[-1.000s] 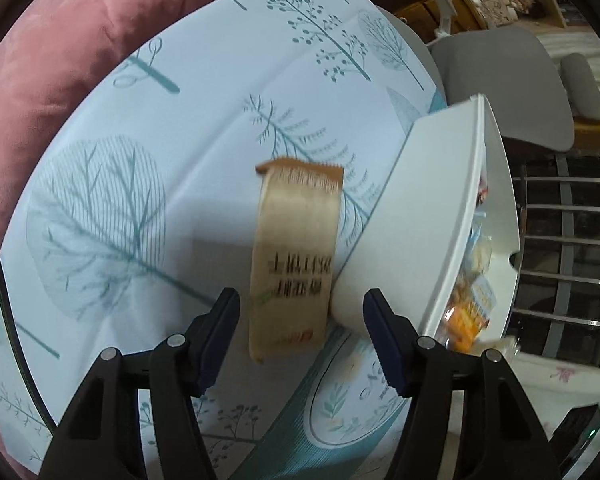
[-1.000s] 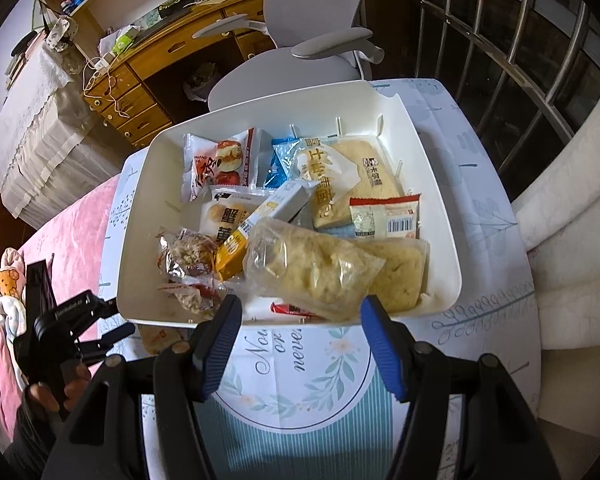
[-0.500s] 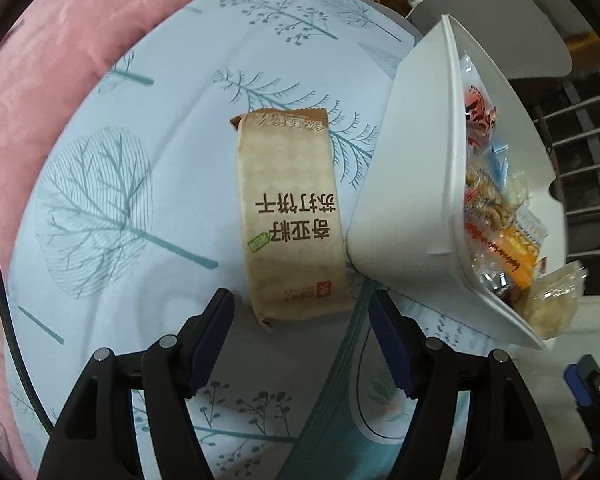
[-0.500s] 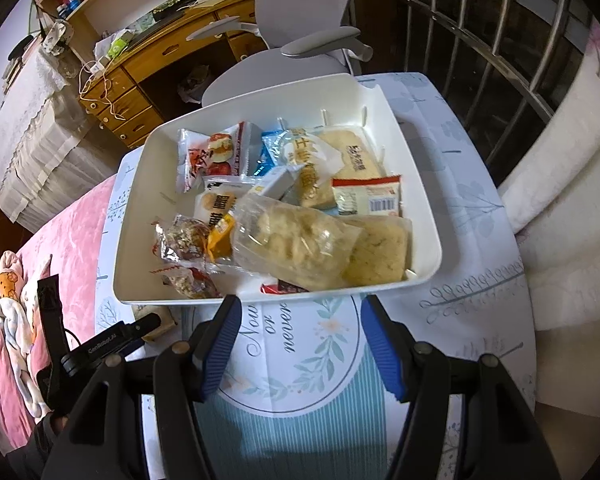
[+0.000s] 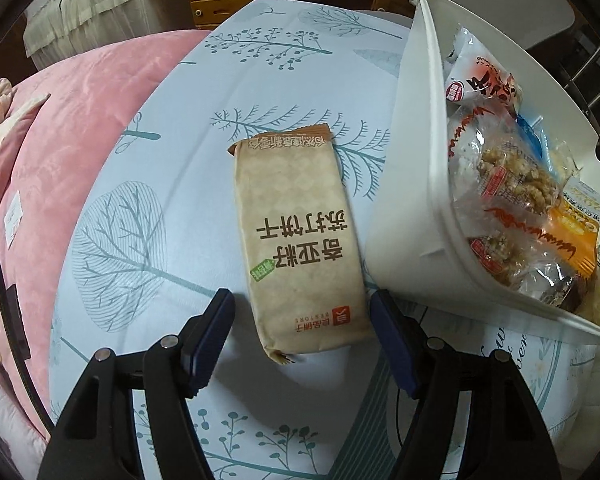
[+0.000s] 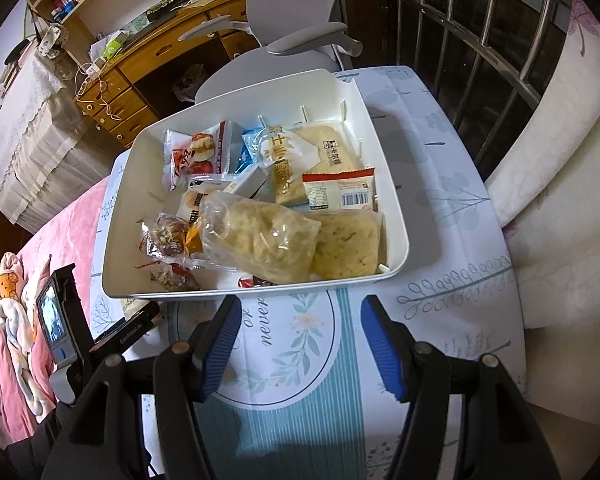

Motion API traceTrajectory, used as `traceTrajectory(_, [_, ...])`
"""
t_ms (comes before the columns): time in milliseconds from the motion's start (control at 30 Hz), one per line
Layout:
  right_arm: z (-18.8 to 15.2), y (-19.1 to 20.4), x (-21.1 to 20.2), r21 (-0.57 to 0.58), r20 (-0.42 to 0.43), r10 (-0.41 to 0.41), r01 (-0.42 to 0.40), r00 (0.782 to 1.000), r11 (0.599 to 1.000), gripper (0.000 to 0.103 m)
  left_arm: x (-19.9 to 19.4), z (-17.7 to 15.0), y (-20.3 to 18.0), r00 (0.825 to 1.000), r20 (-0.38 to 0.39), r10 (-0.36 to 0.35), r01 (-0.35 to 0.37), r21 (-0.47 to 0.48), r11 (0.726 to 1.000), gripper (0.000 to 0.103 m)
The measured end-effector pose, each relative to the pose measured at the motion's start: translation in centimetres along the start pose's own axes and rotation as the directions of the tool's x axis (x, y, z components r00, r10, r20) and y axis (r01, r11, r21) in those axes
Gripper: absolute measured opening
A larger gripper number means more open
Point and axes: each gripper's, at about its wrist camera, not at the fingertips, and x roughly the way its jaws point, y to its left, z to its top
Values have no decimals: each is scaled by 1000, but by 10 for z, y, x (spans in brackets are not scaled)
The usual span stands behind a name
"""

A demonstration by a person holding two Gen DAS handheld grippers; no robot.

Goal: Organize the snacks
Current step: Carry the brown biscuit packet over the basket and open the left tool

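A tan cracker packet [image 5: 296, 236] lies flat on the tree-print tablecloth [image 5: 148, 184], just left of the white bin [image 5: 408, 200]. My left gripper [image 5: 302, 304] points down over the packet's near end. Its jaws are closing, one on each side of the packet, and neither pad presses it. The bin [image 6: 396, 216] holds several wrapped snacks, with a clear bag of crumbly pastry [image 6: 260, 236] on top. My right gripper [image 6: 300, 306] hangs open above the cloth in front of the bin, holding nothing. The left gripper's body [image 6: 60, 332] shows by the bin's near left corner.
A pink blanket [image 5: 60, 120] covers the bed left of the cloth. Behind the bin stand a grey office chair [image 6: 300, 44] and a wooden desk [image 6: 148, 60]. Metal bars [image 6: 480, 40] and a white cushion [image 6: 560, 168] close the right side.
The left gripper has swung and rolled, so the packet now lies square between its fingers and the bin's inside shows. The right gripper drew back a little from the bin.
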Motion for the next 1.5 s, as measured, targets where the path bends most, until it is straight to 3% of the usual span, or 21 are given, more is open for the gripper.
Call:
traceTrajectory(100, [3,-3,1,-10,-5,11,-11,1000,1000,62,-5,-11,-10,998,40,43,-45,45,998,55])
traceTrajectory(267, [9,-7,1,-41,-7,29,-29,1000,999,62,-9,-18,-4,997,68,33,-35,29,999,53])
traceTrajectory(567, [13,-15,6,-72,-27,83,-85,996,994,62,-23,-27,20,998,38,57,-54,-69,996,51])
traceTrajectory(900, [16,-21,14,-83,-33,143,-145,989,986,62,-91,-38,30,984,169,62,-46,-99,994,51])
traceTrajectory(1100, [17,-25,19,-66,-33,164,-166,986,984,62,-133,-28,17,965,262,-5,19,-51,999,51])
traceTrajectory(1267, [12,-25,18,-55,-33,161,-162,986,985,66,-148,-6,-11,944,310,-113,108,35,994,52])
traceTrajectory(1500, [-5,-23,6,-37,-38,178,-179,983,983,78,-150,15,-55,924,284,-257,229,126,965,53])
